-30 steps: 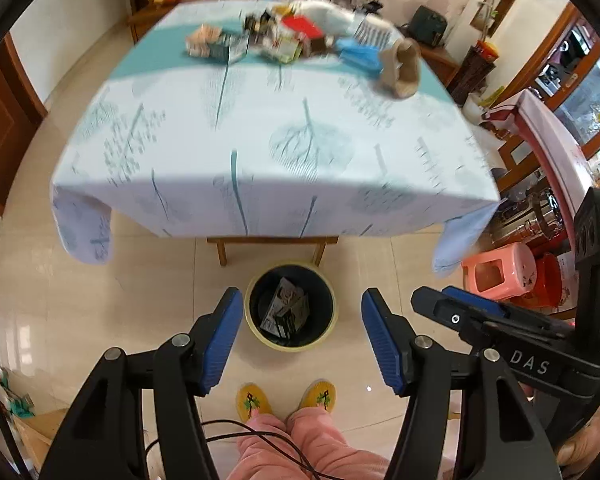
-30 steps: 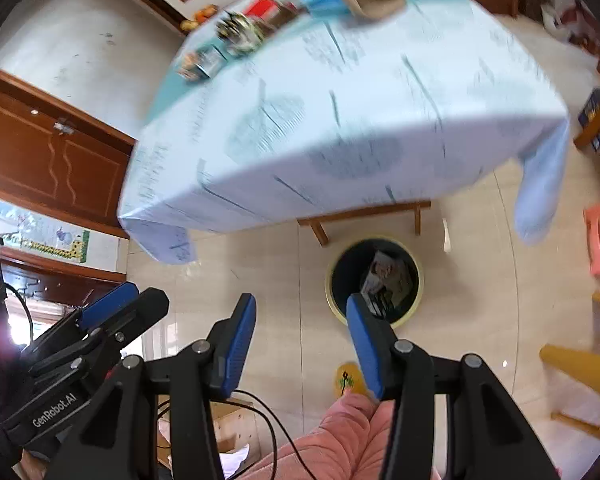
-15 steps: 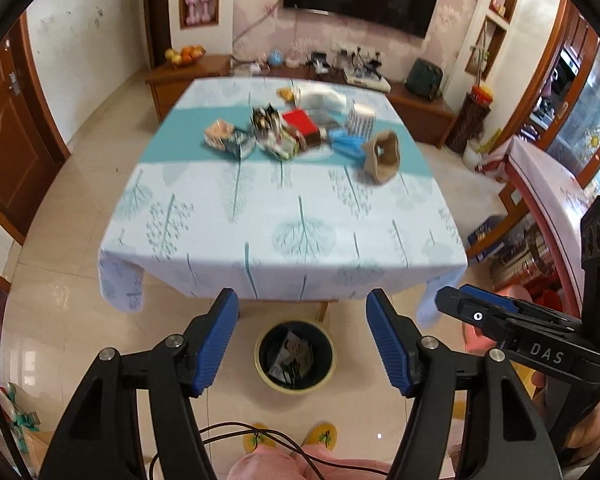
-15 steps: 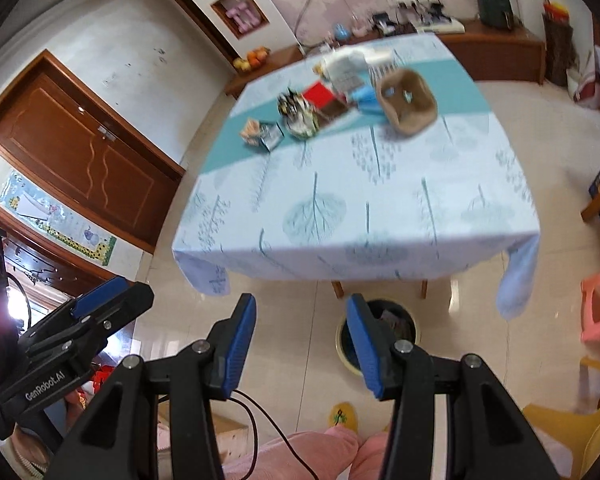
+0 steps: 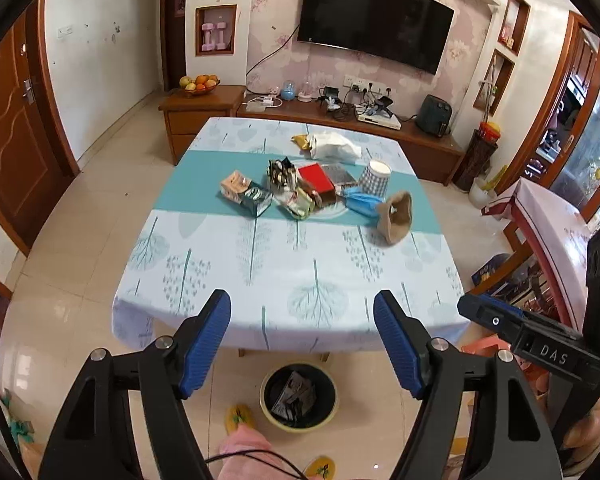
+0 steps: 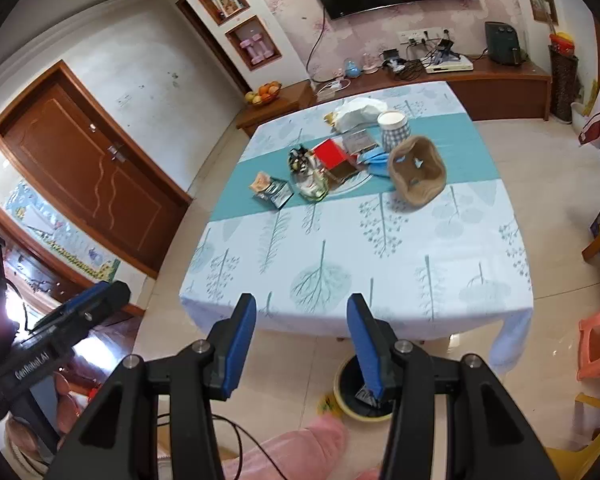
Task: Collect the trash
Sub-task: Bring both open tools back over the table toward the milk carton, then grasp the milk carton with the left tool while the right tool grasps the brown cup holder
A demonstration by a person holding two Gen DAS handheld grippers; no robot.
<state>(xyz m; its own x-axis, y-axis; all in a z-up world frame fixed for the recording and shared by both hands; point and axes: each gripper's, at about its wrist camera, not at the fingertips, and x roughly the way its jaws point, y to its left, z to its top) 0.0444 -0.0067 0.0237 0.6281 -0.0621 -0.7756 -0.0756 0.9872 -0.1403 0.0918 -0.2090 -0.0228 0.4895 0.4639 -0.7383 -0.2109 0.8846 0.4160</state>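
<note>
Spread across the table [image 5: 292,280], a pale tablecloth with a tree print and a teal band is carrying the trash pile [image 5: 300,192], which is lying on the teal band at the far half of the surface. Within the pile, a red box [image 5: 316,176] is sitting at the middle, a dark green packet [image 5: 255,199] and a tan wrapper [image 5: 234,185] are lying at its left, a blue crumpled item [image 5: 362,202] is lying at its right, and a checked paper cup [image 5: 374,178] is standing upright just behind that. A brown paper bowl [image 6: 417,174] is lying tipped on its side at the right end of the pile. A white plastic bag [image 5: 334,147] is resting behind the pile, on the pale cloth.

On the floor under the near table edge, a trash bin [image 5: 300,398] with a yellow rim is standing, and crumpled packaging is lying inside it.

I am holding my left gripper [image 5: 302,340] in the air in front of the near table edge, with its blue pads spread wide and nothing between them. I am holding my right gripper [image 6: 302,338] likewise, spread and gripping nothing, well apart from the pile. My pink-trousered legs and yellow slippers are showing beside the bin.

A dark television [image 5: 374,20] is hanging on the far wall.
</note>
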